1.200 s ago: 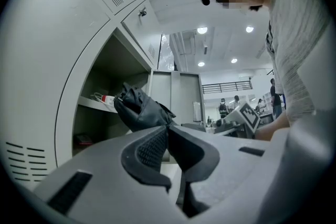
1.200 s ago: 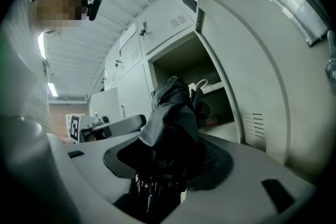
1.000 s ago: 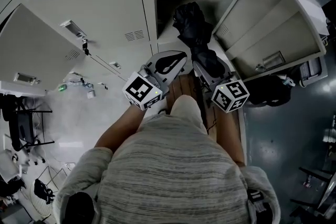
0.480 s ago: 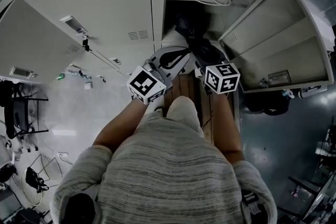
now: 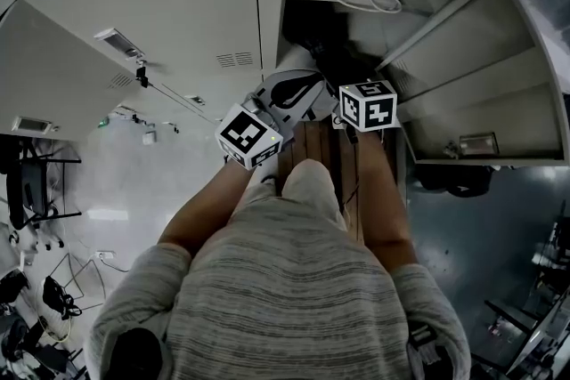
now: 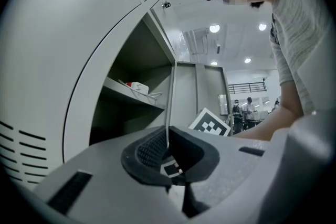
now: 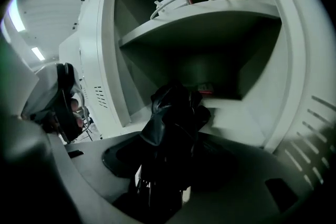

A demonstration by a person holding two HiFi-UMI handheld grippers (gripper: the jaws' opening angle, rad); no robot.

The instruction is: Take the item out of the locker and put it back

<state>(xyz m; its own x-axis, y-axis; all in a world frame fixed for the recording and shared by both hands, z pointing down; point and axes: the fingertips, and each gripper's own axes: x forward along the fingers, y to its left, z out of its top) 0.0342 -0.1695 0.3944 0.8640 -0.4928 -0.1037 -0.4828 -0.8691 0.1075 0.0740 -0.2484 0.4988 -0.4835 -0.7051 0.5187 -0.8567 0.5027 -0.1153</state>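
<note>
Black item [image 7: 173,113] is being clamped by the right gripper [image 7: 168,162] low inside the locker [image 7: 107,60], a grip being shown only in that gripper's view. Left gripper [image 6: 169,157] jaws are being held together, empty.

Left gripper [image 6: 170,164] fills the bottom, jaws closed together with nothing between them. Past it, the locker [image 6: 79,60] stands open: a white box [image 6: 137,87] and its cable [image 6: 153,95] lie on the shelf [image 6: 123,93]. The door [image 6: 185,97] swings right. A marker cube [image 6: 210,122] shows just beyond, an arm [image 6: 273,122] and sweater [image 6: 299,34] at right
</note>
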